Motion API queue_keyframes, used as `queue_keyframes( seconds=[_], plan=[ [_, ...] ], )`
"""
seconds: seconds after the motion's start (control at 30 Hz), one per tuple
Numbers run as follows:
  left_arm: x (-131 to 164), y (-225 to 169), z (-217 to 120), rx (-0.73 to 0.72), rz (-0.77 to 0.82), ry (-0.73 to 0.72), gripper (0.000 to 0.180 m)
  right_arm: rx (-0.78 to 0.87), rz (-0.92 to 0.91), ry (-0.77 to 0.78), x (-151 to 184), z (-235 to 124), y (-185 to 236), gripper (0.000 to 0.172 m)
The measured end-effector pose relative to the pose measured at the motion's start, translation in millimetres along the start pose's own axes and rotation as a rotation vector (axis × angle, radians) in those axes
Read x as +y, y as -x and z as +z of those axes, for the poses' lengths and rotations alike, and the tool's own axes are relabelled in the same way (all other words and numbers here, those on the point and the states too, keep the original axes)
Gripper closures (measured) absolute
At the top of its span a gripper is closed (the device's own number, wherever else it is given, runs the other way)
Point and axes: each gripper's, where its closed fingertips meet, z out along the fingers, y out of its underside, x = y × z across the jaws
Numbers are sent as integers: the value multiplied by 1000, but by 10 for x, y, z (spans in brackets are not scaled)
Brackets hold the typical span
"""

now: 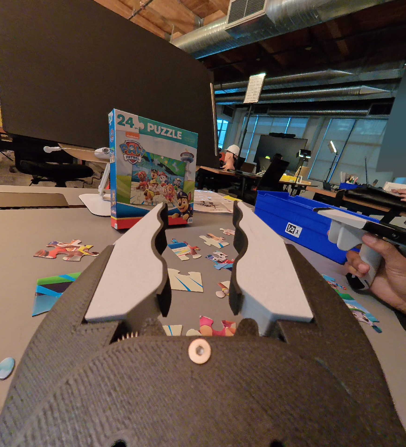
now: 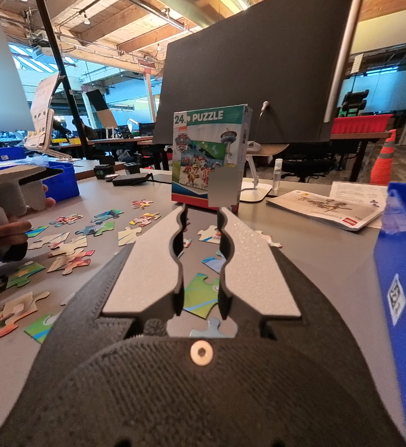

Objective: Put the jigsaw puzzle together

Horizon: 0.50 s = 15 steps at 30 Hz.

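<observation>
Our left gripper [image 1: 199, 208] hung over the grey counter [image 1: 27, 229], its fingers [image 1: 146, 232] apart with nothing between them. Loose puzzle pieces [image 1: 185, 248] lay scattered on the counter below and beyond the fingers. A puzzle box [image 1: 152, 167] stood upright just past the tips, a booklet [image 1: 211, 202] beside it. To the right sat a blue bin [image 1: 301, 217], and in front of it a hand [image 1: 388, 271] gripped the right gripper [image 1: 347, 227].
</observation>
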Motion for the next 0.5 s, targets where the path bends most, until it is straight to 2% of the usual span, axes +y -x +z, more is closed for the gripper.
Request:
queue_keyframes(
  seconds=[0.23, 0.5],
  plan=[
    [10, -4, 1, 1, 9, 2, 130, 40, 82, -46, -56, -84, -151, 151],
    [49, -15, 2, 12, -11, 28, 135, 46, 19, -39, -60, -85, -98, 154]
  ],
)
